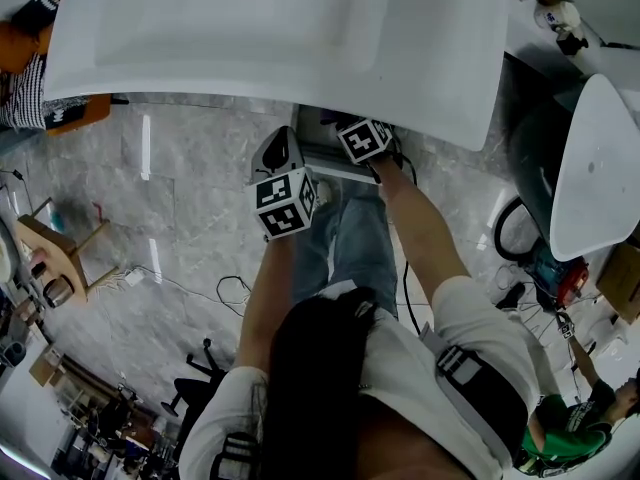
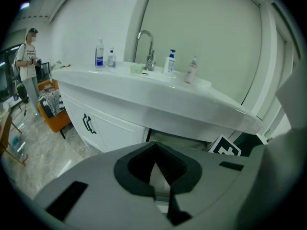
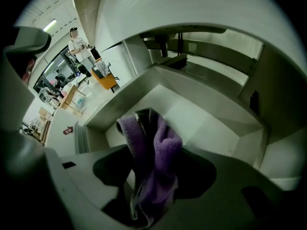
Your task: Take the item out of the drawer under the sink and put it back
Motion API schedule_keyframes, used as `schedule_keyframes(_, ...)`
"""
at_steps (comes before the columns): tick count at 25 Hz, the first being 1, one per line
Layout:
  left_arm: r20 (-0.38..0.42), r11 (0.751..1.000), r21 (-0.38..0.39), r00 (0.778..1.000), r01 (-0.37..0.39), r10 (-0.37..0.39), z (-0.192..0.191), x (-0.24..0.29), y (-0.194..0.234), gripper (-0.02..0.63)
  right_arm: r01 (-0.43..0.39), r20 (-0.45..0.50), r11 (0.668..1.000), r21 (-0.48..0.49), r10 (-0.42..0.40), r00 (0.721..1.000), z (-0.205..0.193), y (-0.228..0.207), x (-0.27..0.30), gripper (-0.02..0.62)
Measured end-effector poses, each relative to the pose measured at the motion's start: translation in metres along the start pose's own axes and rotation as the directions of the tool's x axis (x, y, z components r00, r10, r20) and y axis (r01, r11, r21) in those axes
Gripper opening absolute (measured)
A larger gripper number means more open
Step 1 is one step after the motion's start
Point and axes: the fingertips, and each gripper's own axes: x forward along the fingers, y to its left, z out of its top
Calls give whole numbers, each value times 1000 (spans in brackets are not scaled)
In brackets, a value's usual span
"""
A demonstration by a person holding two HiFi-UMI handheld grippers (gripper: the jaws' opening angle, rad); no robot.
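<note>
Right gripper (image 3: 149, 202) is down over the open drawer (image 3: 216, 128) beneath the sink (image 1: 300, 38). Its fingers stand apart, and the purple cloth (image 3: 156, 152) hangs loosely between them. It's a fluffy, terry-like cloth, bunched into thick folds. A darker grey strip runs along one folded edge, and the free end dangles above the drawer's pale, bare floor. Over on the other side, the left gripper (image 2: 160, 178) hovers out in front of the cabinet. Its fingers are closed together on nothing and point up at the sink's front edge.
</note>
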Motion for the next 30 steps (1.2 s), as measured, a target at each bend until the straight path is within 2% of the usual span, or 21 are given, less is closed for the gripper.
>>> schedule_keyframes(8, -6, 1000, 3, 1000, -1, 1, 0, -4, 2, 5, -52, 24, 999, -14, 53, 998, 1, 4, -10, 322)
schedule_keyframes(12, -8, 1000, 8, 1000, 10, -10, 0, -5, 1, 5, -84, 40, 996, -19, 84, 996, 3, 13, -20, 337)
schedule_keyframes(21, 19, 997, 29, 998, 65, -65, 16, -18, -11, 5, -72, 201, 996, 47, 61, 978, 18, 23, -77, 339)
schedule_keyframes(25, 39, 995, 34, 995, 89, -91, 22, -28, -20, 5, -104, 280, 993, 52, 85, 956, 28, 39, -108, 337)
schedule_keyframes(30, 62, 990, 53, 989, 128, -131, 31, -46, -29, 5, -104, 370, 989, 102, 59, 927, 38, 52, -150, 337)
